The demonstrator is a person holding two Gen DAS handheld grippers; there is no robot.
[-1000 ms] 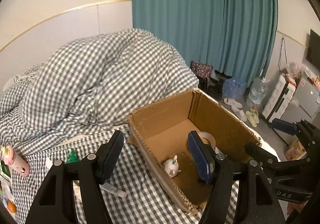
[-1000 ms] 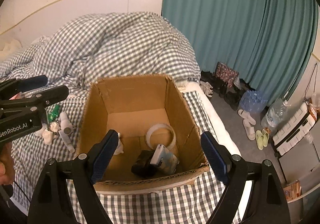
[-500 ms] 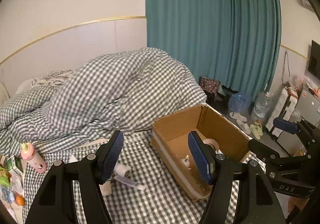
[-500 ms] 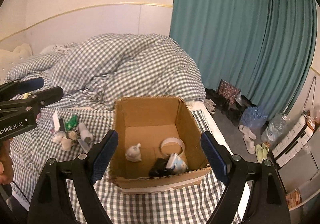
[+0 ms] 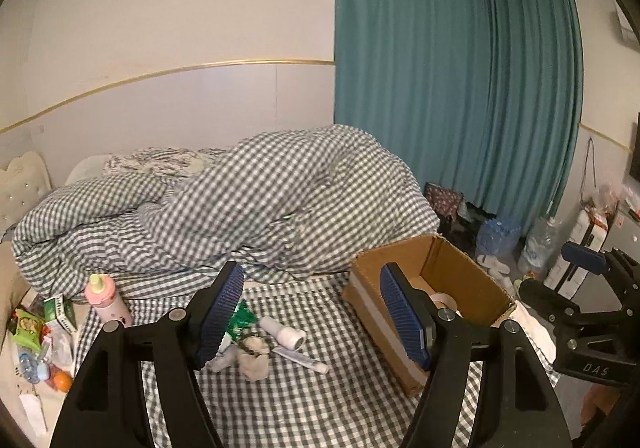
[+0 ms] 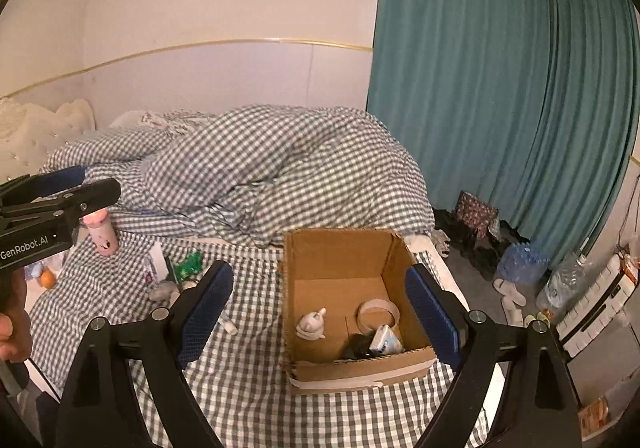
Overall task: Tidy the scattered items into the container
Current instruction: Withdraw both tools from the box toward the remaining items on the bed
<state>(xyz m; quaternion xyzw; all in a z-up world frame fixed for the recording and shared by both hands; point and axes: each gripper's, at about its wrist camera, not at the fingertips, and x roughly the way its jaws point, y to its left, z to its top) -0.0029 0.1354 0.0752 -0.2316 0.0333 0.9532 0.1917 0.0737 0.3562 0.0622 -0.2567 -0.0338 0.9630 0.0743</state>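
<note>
An open cardboard box (image 6: 384,256) (image 5: 464,276) stands on the checked bedsheet. Inside it lie a white figurine (image 6: 313,325), a tape ring (image 6: 378,312), a blue-white pack (image 6: 386,340) and a dark item. Left of the box lie scattered items: a white bottle (image 5: 282,332), a tube (image 5: 301,355), a green packet (image 5: 240,318) (image 6: 188,264) and a small plush toy (image 5: 252,358). A pink bottle (image 5: 108,300) (image 6: 101,232) stands further left. My left gripper (image 5: 312,312) is open and empty, high above the items. My right gripper (image 6: 320,316) is open and empty, above the box.
A heaped checked duvet (image 5: 260,208) fills the bed's far side. Snack packets and an orange (image 5: 62,380) lie at the left edge. Teal curtains (image 6: 500,88), water bottles (image 6: 520,260), slippers and bags are on the floor to the right.
Both grippers have pulled up and back from the box, so the box looks smaller and the scattered items to its left have come into view. Both stay open and empty.
</note>
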